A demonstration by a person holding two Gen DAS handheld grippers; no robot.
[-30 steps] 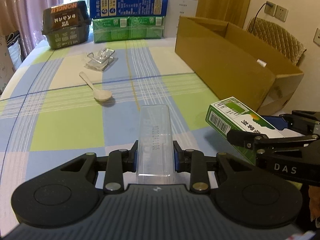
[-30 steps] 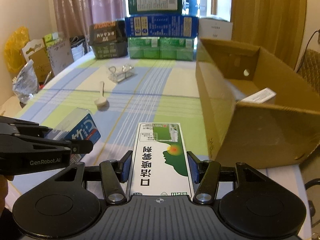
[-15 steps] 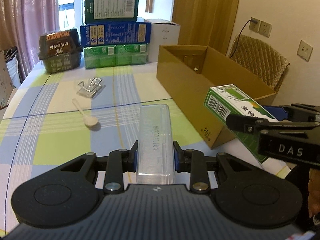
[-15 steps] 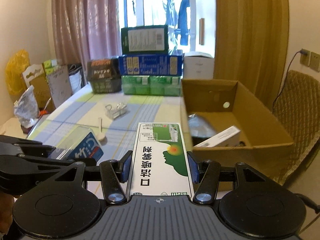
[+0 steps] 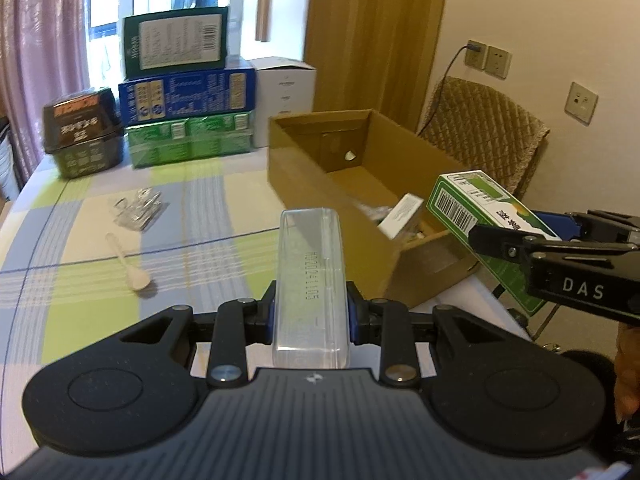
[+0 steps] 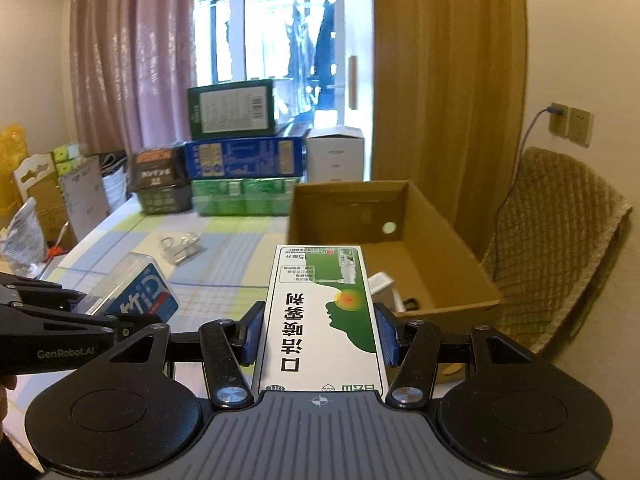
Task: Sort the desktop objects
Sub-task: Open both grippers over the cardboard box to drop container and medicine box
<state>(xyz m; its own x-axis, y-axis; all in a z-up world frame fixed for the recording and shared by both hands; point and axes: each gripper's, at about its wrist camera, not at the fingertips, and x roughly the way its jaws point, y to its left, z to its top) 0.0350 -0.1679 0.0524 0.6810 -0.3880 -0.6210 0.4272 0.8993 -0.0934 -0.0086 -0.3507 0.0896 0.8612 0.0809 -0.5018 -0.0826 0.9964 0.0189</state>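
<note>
Left claw (image 5: 310, 314) pinches a clear plastic case (image 5: 309, 276) by its long sides, just short of the cardboard box (image 5: 332, 184); it looks light, stiff, slick. Right claw (image 6: 320, 336) clamps a green carton (image 6: 322, 316) before the box, probably light and crushable.

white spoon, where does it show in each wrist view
Left wrist: the white spoon lies on the checked cloth, left of centre, nearer than the clear packet.
Right wrist: not visible.
Shared landmark: the cardboard box.
</note>
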